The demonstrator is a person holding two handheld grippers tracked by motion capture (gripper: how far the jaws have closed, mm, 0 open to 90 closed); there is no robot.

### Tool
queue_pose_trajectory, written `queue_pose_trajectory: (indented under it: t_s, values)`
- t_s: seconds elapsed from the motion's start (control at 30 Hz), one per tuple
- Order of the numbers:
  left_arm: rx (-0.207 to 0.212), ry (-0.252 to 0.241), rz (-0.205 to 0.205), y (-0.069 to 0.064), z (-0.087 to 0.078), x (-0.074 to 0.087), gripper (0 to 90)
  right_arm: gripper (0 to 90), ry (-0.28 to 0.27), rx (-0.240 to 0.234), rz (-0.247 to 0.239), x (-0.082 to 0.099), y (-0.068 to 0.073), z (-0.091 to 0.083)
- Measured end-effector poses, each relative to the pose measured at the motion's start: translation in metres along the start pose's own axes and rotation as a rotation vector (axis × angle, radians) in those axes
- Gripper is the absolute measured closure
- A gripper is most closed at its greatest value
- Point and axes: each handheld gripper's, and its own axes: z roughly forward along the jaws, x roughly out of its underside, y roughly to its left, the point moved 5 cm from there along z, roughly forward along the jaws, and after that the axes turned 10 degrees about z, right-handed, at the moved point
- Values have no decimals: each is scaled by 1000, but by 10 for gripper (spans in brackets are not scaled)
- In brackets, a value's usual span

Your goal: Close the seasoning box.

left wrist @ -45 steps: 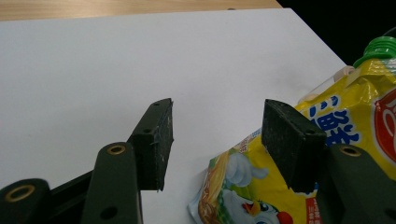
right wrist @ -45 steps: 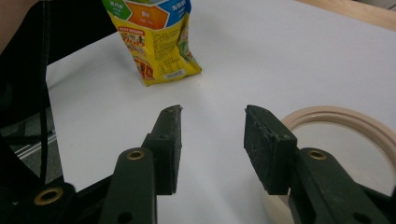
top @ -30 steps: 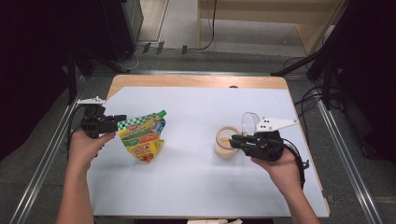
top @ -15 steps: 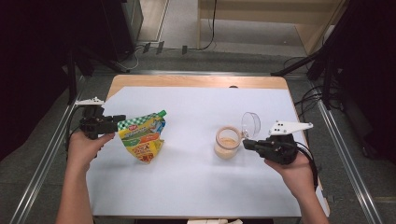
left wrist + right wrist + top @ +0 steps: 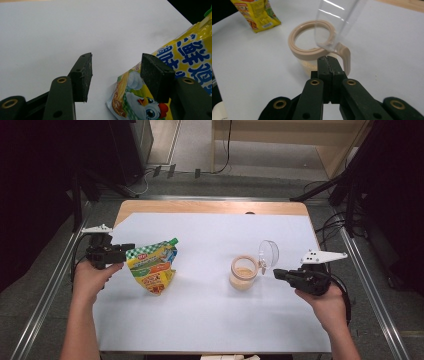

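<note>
Jar standing open mid-counter, flip lid up. Right claw pinched shut, empty, hovering just beside jar handle, risking tipping jar, spilling powder. Left claw gaping around pouch edge, well left of jar; pouch possibly slipping.

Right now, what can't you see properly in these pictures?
- Pouch, left gripper view: cut off by the right and bottom edges, partly behind a tong.
- Pouch print, high view: too small to read.
- Jar, right gripper view: its lower part is hidden behind the shut right tongs.
- Clear lid, right gripper view: its top is cut off by the upper edge.
</note>
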Motion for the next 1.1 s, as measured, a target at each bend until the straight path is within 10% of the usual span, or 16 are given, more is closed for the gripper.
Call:
queue_pose_trajectory:
  t_s: [0.43, 1.1]
  values:
    - [11, 5, -1, -1, 4, 1, 433, 900, -34, 51, 81, -4, -23, 19]
    - [15, 26, 3, -3, 7, 2, 436, 900, -86, 62, 76, -13, -16, 29]
